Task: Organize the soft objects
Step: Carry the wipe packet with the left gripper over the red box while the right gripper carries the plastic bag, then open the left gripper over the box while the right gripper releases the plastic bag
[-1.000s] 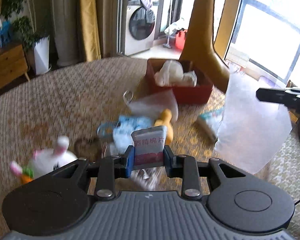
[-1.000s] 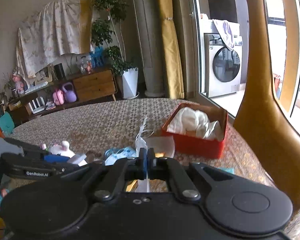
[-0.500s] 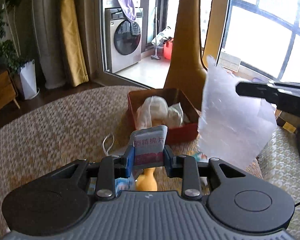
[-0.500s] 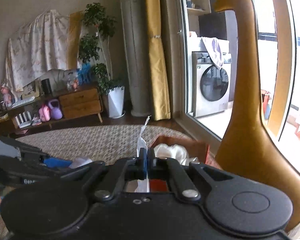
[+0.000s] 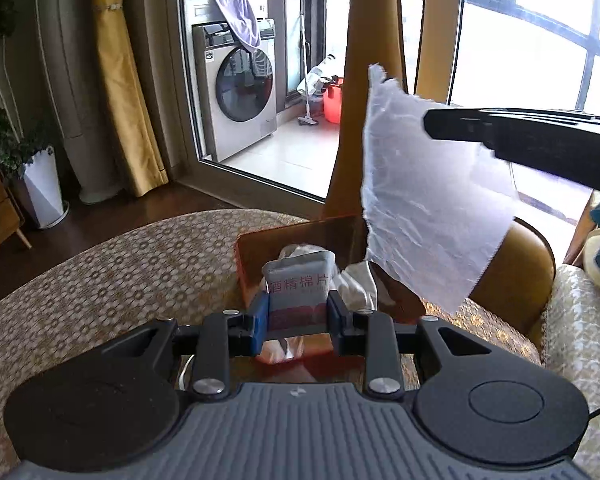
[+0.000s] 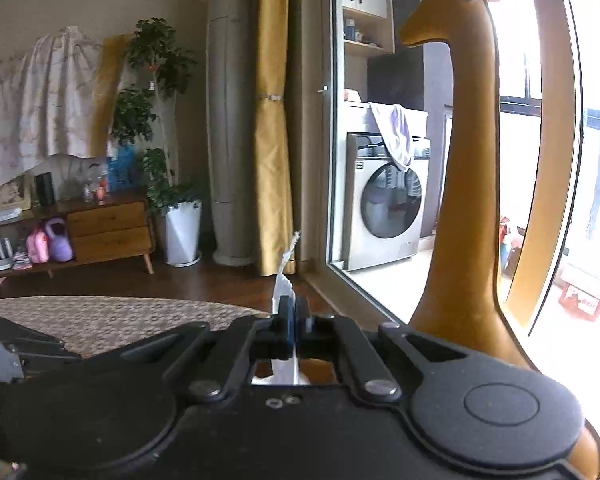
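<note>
In the left wrist view the left gripper (image 5: 298,312) is nearest, its two pads pinching the lower half of a small grey wipe packet (image 5: 300,284) printed with red characters. The packet stands upright between the pads, its long axis running up and away from the gripper. Just past and below it lies the red box (image 5: 256,252), open-topped on the patterned tabletop (image 5: 100,280), with white soft items (image 5: 358,284) already inside. The packet hangs over the near part of the box, so the coming release looks to turn on whether it is far enough over the opening; I judge it close, with the left hand nearer the box than the right.

To the right and higher, the right gripper (image 5: 430,128) enters as a dark bar, pressed together on a thin translucent plastic bag (image 5: 428,208) that hangs down as a flat sheet, its lower corner near the box's right side.

The right wrist view shows that gripper (image 6: 292,320) shut on the bag (image 6: 282,284) edge-on, a thin sliver; the sheet's spread is seen only from the left. Through the gap below its pads a patch of white and brown shows, perhaps the box. Beyond stand a tall yellow giraffe figure (image 6: 468,160) and a washing machine (image 6: 388,200).
</note>
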`<control>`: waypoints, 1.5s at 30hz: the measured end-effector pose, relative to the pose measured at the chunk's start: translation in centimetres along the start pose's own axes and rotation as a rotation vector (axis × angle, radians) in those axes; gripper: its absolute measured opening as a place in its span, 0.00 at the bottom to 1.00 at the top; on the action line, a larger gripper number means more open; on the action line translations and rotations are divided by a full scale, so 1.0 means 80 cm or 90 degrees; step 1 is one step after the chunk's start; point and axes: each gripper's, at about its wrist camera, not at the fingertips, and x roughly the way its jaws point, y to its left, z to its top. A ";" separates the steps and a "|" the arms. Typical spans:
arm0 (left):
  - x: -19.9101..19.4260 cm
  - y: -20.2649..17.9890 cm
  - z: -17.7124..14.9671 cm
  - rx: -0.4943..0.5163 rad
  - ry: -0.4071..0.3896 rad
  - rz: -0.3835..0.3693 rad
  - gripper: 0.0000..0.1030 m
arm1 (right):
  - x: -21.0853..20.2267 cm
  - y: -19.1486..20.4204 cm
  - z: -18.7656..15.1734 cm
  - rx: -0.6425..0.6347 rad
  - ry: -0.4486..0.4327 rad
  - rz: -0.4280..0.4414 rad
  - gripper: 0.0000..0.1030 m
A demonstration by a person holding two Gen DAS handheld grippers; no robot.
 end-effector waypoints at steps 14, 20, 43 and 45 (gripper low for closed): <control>0.114 -0.012 0.001 0.003 0.046 0.003 0.29 | 0.094 -0.037 -0.063 0.069 0.041 -0.008 0.02; 0.136 -0.011 -0.014 0.011 0.063 0.006 0.29 | 0.107 -0.043 -0.098 0.097 0.088 0.001 0.01; 0.140 -0.009 -0.042 0.001 0.078 -0.008 0.61 | 0.119 -0.046 -0.119 0.134 0.196 0.048 0.03; 0.134 -0.009 -0.041 -0.001 0.072 -0.010 0.61 | 0.117 -0.045 -0.115 0.133 0.190 0.045 0.03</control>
